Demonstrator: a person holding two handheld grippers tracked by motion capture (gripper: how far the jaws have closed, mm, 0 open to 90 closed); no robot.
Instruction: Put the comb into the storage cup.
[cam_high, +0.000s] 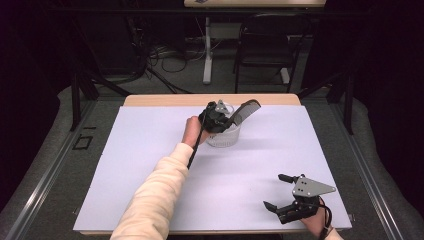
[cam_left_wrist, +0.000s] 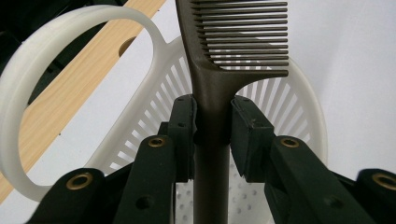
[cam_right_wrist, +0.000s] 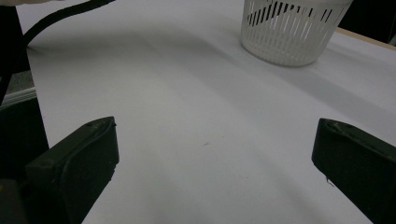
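White sheeting covers the table (cam_high: 150, 165), with a strip of bare wood left showing along its far edge; beyond it, at the top of the high view, a dark room with a chair (cam_high: 267, 42) and loose floor cables is seen.

Just above the centre of the high view, a white slotted plastic basket (cam_high: 226, 136) stands upright on the sheet. Above it, the left gripper (cam_high: 220, 118) is held by a hand (cam_high: 192, 130) in a cream sleeve that comes in from the bottom edge. A dark comb (cam_high: 245, 111) is clamped in it: in the left gripper view the two black pads (cam_left_wrist: 250, 135) are pressed against either side of the comb's handle (cam_left_wrist: 212, 121), and the toothed part is seen at the top centre of that frame, pointing away from the camera. Below and behind the comb the basket's ribbed wall (cam_left_wrist: 154, 107) and its looped handle (a broad white ring at the left of that frame) are visible, so the comb is held over the basket's open mouth.

At the lower right of the high view, the right gripper (cam_high: 276, 191) is held low over the sheet, well apart from the basket. Its jaws are spread wide with nothing between them; in the right gripper view only bare sheet lies between them, and the basket (cam_right_wrist: 292, 32) stands at the upper right.
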